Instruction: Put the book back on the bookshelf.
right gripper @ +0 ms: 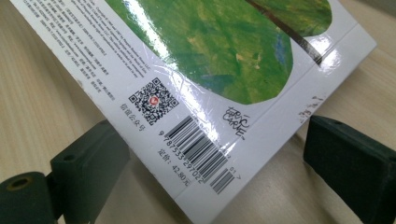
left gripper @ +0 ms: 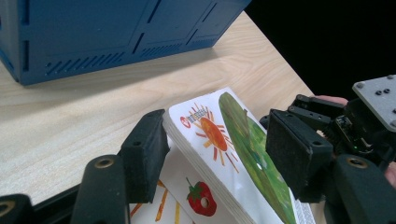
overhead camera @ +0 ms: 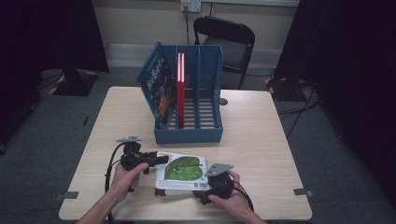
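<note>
Picture book (overhead camera: 180,173) lies flat on tabletop (overhead camera: 261,140), long axis left-right, between your hands. Left tongs (overhead camera: 161,159) straddle its left corner, apart; right tongs (right gripper: 215,163) bracket the barcode corner, apart, unclamped.

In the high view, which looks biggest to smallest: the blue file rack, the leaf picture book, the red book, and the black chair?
1. blue file rack
2. black chair, partly hidden and farther off, so unsure
3. leaf picture book, nearest the camera
4. red book, showing just its thin edge

Dim room, glossy glare, soft shadows
</note>
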Motion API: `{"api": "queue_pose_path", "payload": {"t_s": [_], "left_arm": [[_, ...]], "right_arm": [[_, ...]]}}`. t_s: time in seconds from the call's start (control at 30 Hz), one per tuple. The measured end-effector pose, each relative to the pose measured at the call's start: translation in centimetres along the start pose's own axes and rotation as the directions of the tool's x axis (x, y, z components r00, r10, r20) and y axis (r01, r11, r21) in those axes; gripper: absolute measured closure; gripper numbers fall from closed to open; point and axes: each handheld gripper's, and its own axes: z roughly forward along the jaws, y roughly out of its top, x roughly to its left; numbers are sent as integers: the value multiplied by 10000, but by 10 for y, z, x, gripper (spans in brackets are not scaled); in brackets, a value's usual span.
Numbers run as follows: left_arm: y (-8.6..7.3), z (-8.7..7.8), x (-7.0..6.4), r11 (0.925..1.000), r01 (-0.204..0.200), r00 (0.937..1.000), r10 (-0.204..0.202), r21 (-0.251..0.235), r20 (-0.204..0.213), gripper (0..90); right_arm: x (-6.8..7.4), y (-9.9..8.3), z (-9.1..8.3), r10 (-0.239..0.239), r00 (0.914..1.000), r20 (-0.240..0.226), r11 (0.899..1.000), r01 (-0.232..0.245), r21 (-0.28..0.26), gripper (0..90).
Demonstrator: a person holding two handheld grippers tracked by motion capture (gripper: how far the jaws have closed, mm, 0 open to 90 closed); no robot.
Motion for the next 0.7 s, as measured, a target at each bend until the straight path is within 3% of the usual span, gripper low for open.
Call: {"api": "queue_pose_path", "payload": {"t_s": [0.17, 0.27, 0.4, 0.5, 0.7], "left_arm": [[1, 0, 0, 10000, -16, 9999, 17, -69, 117, 388], [-1, 2, 2, 9998, 17, 9989, -25, 176, 477, 427], [-4, 16, -8, 9962, -299, 9966, 234, 820, 793, 439], [-6, 23, -13, 9942, -377, 9974, 312, 1010, 651, 479], [-7, 27, -9, 9923, -352, 9975, 276, 1188, 650, 565]], "right_arm": [[-2, 0, -1, 143, 9998, -150, 9999, -144, -54, 64], [-1, 0, -1, 153, 9998, -126, 9999, -153, -55, 68], [-1, 1, 0, 235, 9997, -101, 9997, -236, -60, 78], [-1, 1, -1, 269, 9995, -160, 9996, -270, -66, 80], [-1, 1, 0, 130, 9999, -74, 9999, -130, -28, 84]]}}
